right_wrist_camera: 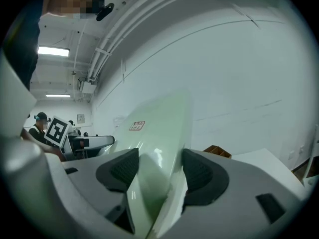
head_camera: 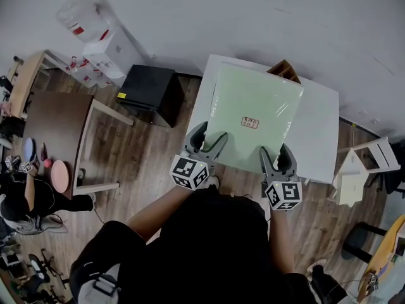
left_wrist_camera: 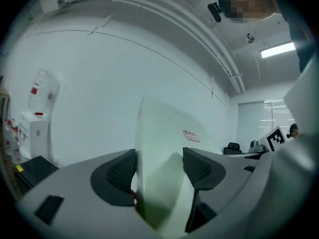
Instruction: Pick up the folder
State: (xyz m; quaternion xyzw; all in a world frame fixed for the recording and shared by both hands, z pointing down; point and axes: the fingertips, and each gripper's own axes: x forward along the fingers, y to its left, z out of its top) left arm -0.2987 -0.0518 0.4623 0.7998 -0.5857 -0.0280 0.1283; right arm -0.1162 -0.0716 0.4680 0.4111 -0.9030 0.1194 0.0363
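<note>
A pale green folder (head_camera: pixel 253 116) with a small red-printed label (head_camera: pixel 250 123) is held up over the white table (head_camera: pixel 319 135), tilted toward me. My left gripper (head_camera: pixel 205 145) is shut on its near left edge, and my right gripper (head_camera: pixel 278 159) is shut on its near right edge. In the left gripper view the folder (left_wrist_camera: pixel 162 153) stands edge-on between the dark pads (left_wrist_camera: pixel 119 171). In the right gripper view the folder (right_wrist_camera: pixel 159 133) rises between the pads (right_wrist_camera: pixel 199 176), label facing left.
A brown wooden box (head_camera: pixel 285 70) sits at the table's far edge behind the folder. A black cabinet (head_camera: pixel 149 90) stands left of the table, a wooden desk (head_camera: pixel 57 132) farther left, a white stool (head_camera: pixel 361 166) at the right. A white wall runs behind.
</note>
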